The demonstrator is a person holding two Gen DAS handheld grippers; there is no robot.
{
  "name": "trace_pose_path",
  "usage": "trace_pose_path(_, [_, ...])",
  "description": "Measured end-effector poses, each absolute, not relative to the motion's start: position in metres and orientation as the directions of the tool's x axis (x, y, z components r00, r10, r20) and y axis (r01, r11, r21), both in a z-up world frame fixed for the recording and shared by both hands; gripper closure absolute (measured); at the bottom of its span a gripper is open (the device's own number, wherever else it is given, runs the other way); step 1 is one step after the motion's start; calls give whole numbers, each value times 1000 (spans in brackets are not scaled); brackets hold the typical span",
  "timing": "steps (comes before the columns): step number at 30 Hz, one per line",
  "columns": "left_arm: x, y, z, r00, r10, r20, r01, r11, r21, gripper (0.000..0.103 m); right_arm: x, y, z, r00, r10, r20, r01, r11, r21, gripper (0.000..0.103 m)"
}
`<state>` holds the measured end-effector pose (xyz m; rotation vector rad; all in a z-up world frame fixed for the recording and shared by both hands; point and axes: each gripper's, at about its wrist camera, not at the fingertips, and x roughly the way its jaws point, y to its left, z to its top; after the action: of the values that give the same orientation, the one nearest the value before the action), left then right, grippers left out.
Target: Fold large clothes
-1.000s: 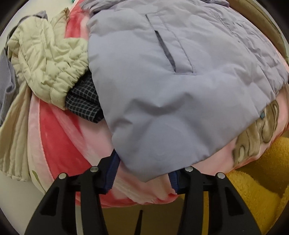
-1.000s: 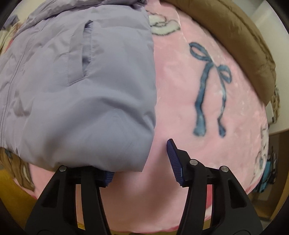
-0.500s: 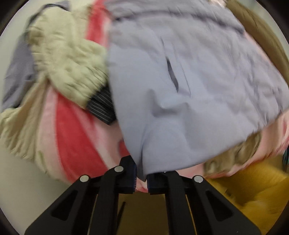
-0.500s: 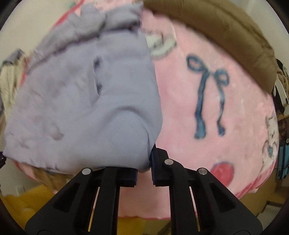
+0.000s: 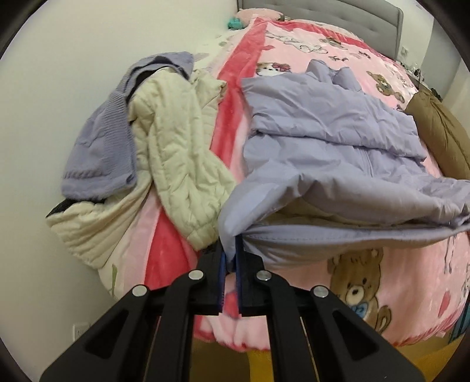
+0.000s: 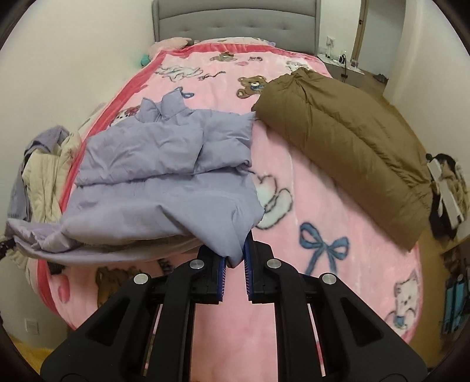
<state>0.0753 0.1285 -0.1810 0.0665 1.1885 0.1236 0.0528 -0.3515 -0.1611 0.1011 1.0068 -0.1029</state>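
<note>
A lilac puffer jacket [image 5: 329, 141] [image 6: 164, 164] lies on the pink blanket with its sleeves folded across the body and its collar toward the headboard. Its bottom hem is lifted off the bed. My left gripper [image 5: 230, 249] is shut on the hem's left corner, and my right gripper [image 6: 235, 252] is shut on the hem's right corner. The raised hem hangs between the two grippers, showing the jacket's underside.
A pile of a cream quilted jacket [image 5: 176, 152] and a lilac knit [image 5: 100, 147] lies at the bed's left edge by the wall. A folded brown coat [image 6: 346, 147] lies at the right. The grey headboard [image 6: 235, 20] stands behind; yellow floor shows below.
Both grippers closed on the jacket's bottom corners and rose, lifting the hem off the blanket. The views pulled back, so the whole bed now shows.
</note>
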Motion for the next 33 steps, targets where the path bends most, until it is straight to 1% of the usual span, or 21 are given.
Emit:
trace_pose_path(3, [68,125,-174,380,141,-914,-85,989,117,97,45,-352,-159,520,-40,-853,131,991,34,93])
trace_pose_path(6, [87,118,-156,446,161,-880,-92,987,134,97,57,-353,-152,546,-46,-837,118,993,23,94])
trace_pose_path(9, [123,110,-139,548,200,-812,-107,980,169,97,86,-356,-140,610,-48,-791,108,994,23,94])
trace_pose_path(10, [143,108,-135,574,201,-794,-119,980,162,97,96,-357,-137,631,-49,-774,106,994,23,94])
trace_pose_path(15, [220,95,-140,638,246,-730,-152,969,194,98,179,-364,-137,710,-27,-703,97,994,59,94])
trace_pose_path(20, [313,90,-162,651,300,-697,-210,954,214,98,273,-361,-153,741,-33,-671,66,998,24,94])
trace_pose_path(23, [365,89,-179,639,317,-701,-224,948,225,98,326,-359,-168,727,-48,-685,64,998,-1,94])
trace_pose_path(25, [396,81,-195,617,318,-720,-199,948,248,98,359,-361,-184,688,-68,-722,93,996,-5,94])
trace_pose_path(27, [423,72,-214,588,324,-741,-164,945,283,98,390,-367,-208,636,-74,-768,141,990,22,94])
trace_pose_path(28, [439,66,-231,559,336,-758,-148,940,307,97,400,-370,-218,618,-77,-782,166,986,35,94])
trace_pose_path(30, [456,58,-254,524,383,-761,-136,920,369,98,418,-377,-243,582,-65,-811,219,973,79,94])
trace_pose_path(33, [467,47,-279,510,435,-742,-101,887,450,97,438,-380,-272,536,-56,-843,259,961,101,94])
